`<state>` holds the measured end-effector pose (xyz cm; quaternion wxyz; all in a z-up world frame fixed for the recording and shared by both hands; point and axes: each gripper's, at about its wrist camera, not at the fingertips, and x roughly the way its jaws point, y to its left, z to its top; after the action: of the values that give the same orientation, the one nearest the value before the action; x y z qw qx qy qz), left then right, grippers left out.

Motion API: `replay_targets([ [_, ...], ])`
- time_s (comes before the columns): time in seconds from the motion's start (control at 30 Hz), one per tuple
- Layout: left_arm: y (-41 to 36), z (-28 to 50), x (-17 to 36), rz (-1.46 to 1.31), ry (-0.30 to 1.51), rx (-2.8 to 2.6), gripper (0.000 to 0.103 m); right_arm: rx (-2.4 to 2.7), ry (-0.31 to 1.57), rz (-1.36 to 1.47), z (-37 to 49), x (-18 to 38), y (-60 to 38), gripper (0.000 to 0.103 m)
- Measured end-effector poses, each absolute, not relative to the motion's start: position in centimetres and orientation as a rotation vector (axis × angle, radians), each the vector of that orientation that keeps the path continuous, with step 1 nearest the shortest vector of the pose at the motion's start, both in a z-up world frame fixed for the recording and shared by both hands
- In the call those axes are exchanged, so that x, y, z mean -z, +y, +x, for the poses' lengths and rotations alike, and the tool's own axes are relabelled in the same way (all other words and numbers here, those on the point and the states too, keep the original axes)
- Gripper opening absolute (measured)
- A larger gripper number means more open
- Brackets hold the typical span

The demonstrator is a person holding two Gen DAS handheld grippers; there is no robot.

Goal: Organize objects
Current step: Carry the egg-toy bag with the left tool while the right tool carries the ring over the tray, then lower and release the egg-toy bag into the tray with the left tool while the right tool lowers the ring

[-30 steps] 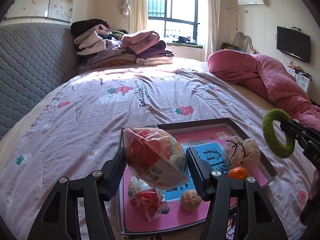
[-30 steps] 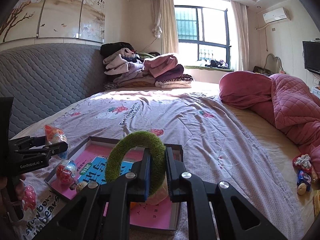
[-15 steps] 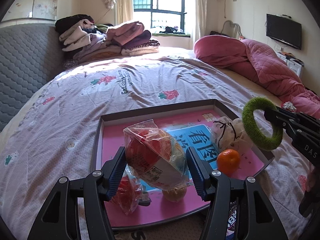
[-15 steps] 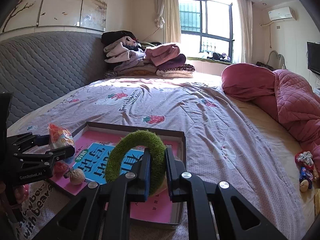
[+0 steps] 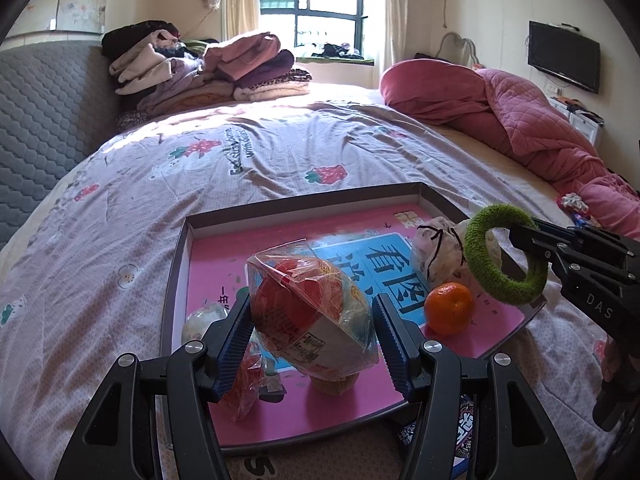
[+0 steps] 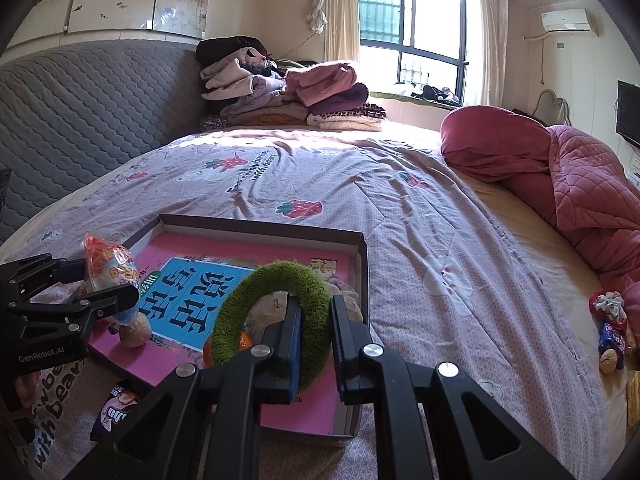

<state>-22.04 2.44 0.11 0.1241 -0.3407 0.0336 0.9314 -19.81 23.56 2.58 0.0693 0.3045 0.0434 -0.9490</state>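
- two black two-finger grippers over one shallow grey-rimmed cardboard tray (image 5: 178, 264) with a pink printed floor, lying on one lilac strawberry-print bedspread (image 5: 280, 152).
- left gripper (image 5: 312, 340): jaws clamped on one clear plastic snack packet with red contents (image 5: 310, 316), held above the tray's near left part.
- right gripper (image 6: 314, 344): jaws pinched shut on one fuzzy green ring (image 6: 276, 320), held upright over the tray's near right corner.
- inside the tray: one orange mandarin (image 5: 448, 308), one white drawstring pouch with black cord (image 5: 438, 250) just behind it, one tan walnut (image 6: 136, 334) under the held packet, one second red packet (image 5: 248, 384) at the near left.
- far end of the bed: one pile of folded clothes (image 5: 208, 68); one pink quilted duvet (image 5: 520, 120) at right.
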Motion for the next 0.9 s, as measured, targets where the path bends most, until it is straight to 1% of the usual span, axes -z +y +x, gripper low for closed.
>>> replay_targets([
  [0.47,1.7,-22.6,0.1,-1.015,0.081,-2.735,0.062,2.850,0.150,0.993,-20.4,-1.4,23.7,0.014],
  [0.9,0.8,-23.1,0.4,-1.046,0.037,-2.743,0.062,2.840,0.261,1.058,-20.8,0.1,22.9,0.014],
])
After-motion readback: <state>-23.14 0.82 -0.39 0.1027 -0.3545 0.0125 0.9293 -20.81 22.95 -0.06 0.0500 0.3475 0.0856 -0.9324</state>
